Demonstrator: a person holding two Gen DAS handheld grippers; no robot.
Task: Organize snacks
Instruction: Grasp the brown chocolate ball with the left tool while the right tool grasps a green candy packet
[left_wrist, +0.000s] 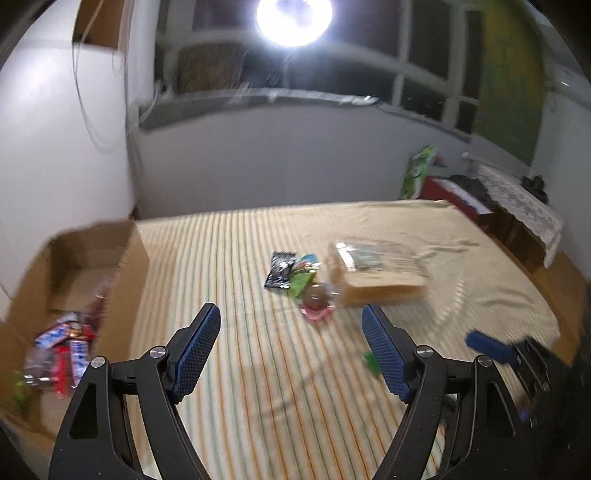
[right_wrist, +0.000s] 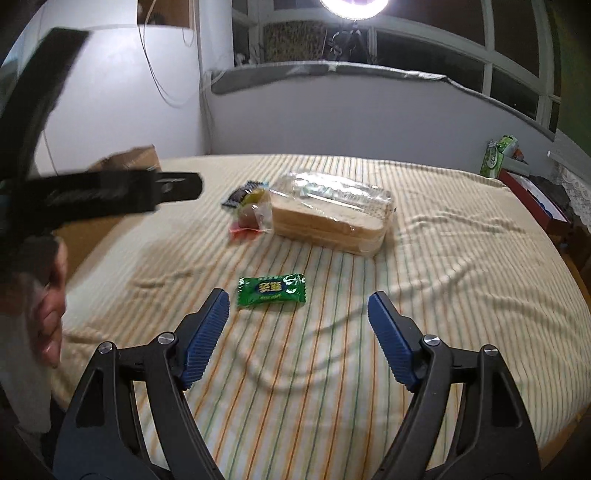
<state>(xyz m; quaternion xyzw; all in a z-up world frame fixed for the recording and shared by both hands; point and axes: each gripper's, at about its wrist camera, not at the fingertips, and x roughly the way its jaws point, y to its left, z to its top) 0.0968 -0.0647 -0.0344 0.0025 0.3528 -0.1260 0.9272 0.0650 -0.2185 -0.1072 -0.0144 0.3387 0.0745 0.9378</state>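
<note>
A striped bedsheet (right_wrist: 332, 369) lies under both tongs. To the left of the left gripper (left_wrist: 291, 328), a cardboard box (left_wrist: 136, 254) holds several wrapped snacks (left_wrist: 66, 350). Ahead of the right gripper (right_wrist: 299, 314) sits a bagged bread loaf (right_wrist: 332, 218), with a small snack pile (right_wrist: 251, 218) touching its left end. A green candy packet (right_wrist: 271, 291) lies just beyond the right gripper's tips. Both tongs stand spread and hold nothing.

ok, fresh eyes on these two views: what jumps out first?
The glaring round lamp up at the window. On the striped bedsheet, a bagged loaf of sliced bread lies mid-bed beside a small heap of snacks, with a green candy wrapper alone just ahead of the open right claw. A cardboard box holding wrapped bars sits at the bed's left edge.
</note>
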